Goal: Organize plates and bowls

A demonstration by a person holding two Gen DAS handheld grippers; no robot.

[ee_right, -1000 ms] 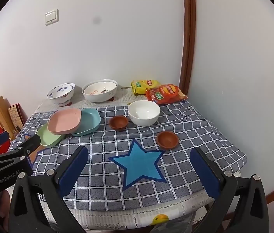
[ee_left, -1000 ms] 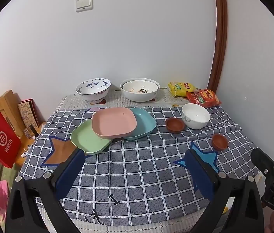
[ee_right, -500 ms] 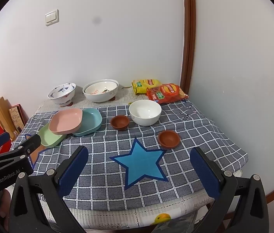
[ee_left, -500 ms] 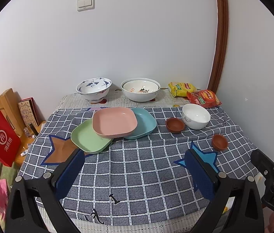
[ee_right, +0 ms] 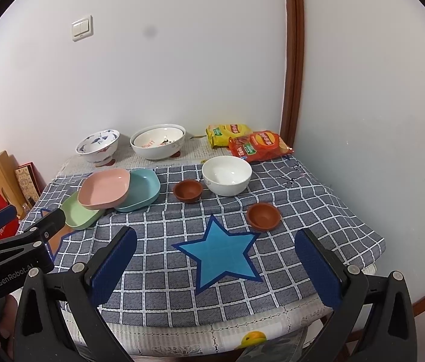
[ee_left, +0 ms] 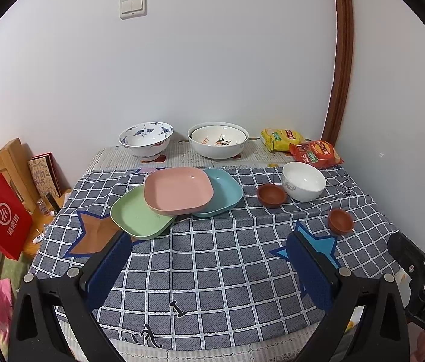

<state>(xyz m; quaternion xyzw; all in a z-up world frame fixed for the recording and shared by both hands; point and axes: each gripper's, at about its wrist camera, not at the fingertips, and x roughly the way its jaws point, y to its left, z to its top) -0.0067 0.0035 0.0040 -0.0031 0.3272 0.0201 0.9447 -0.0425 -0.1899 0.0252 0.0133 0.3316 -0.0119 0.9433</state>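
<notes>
1. On the tabletop (ee_right: 318, 211), the pink plate (ee_left: 178, 191) rests tilted across the green plate (ee_left: 140, 217) and blue plate (ee_left: 223, 191); a careless lift could slide it off.
2. Left hand-held gripper (ee_left: 209, 267) and right hand-held gripper (ee_right: 217, 267) hang released and empty, well short of the dishes.
3. Brown cup (ee_right: 263, 215) sits near the cloth's edge; a snagged cloth could drop it.

Three overlapping plates (ee_left: 179, 194) sit left on the table (ee_left: 212, 259); the top one rests on both others. Right: a bowl (ee_left: 303, 181), two small cups (ee_left: 271, 195) (ee_left: 340, 220). Behind: two bowls (ee_left: 146, 140) (ee_left: 217, 138), snack bags (ee_left: 299, 146).
</notes>
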